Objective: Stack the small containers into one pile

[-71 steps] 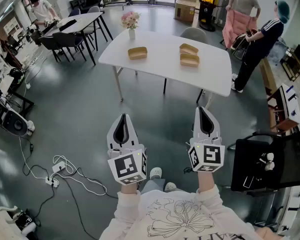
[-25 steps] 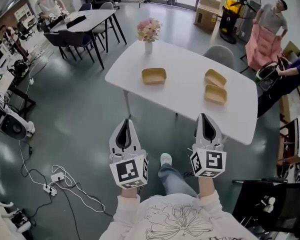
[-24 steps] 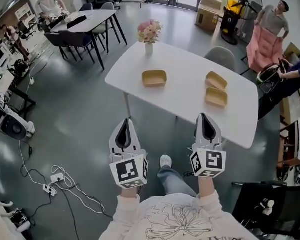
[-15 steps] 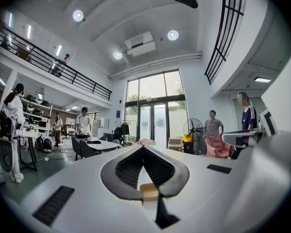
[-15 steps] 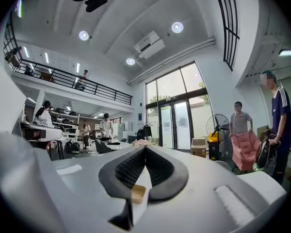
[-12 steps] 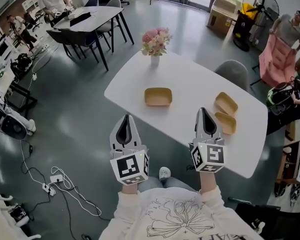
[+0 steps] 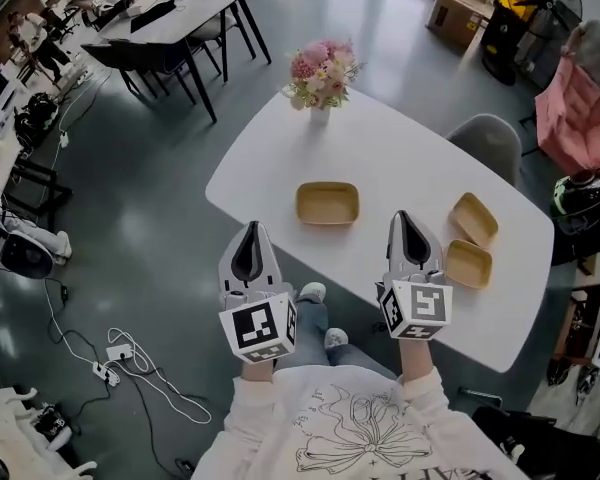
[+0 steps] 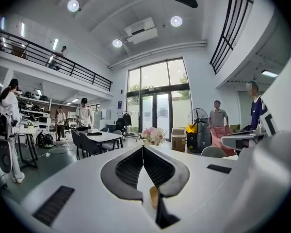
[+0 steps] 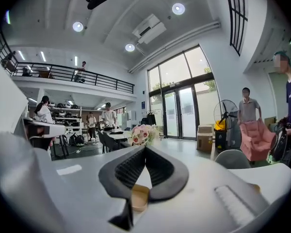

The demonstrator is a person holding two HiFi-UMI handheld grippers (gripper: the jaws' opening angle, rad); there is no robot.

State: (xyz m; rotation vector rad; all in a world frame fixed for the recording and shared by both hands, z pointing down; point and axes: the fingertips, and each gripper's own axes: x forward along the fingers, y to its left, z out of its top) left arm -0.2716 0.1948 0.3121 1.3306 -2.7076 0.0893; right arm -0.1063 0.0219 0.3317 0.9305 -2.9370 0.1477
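Note:
Three shallow tan containers lie on the white table (image 7: 400,158). One container (image 7: 327,203) sits alone near the middle. Two more, a far one (image 7: 475,218) and a near one (image 7: 469,264), lie side by side at the right. My left gripper (image 7: 252,232) hangs shut and empty just off the table's near edge, short of the lone container. My right gripper (image 7: 408,218) is shut and empty over the table, left of the right-hand pair. Below the shut left gripper (image 8: 143,149) a tan container (image 8: 154,196) shows; another container (image 9: 139,196) shows below the shut right gripper (image 9: 145,149).
A vase of pink flowers (image 7: 320,73) stands at the table's far edge. A grey chair (image 7: 490,133) is tucked in at the far right side. Cables and a power strip (image 7: 130,353) lie on the floor at the left. Other tables, chairs and people (image 8: 216,120) are farther off.
The table has come much closer as the person walked up to it. Both grippers now reach its near edge. Both have stayed shut and empty.

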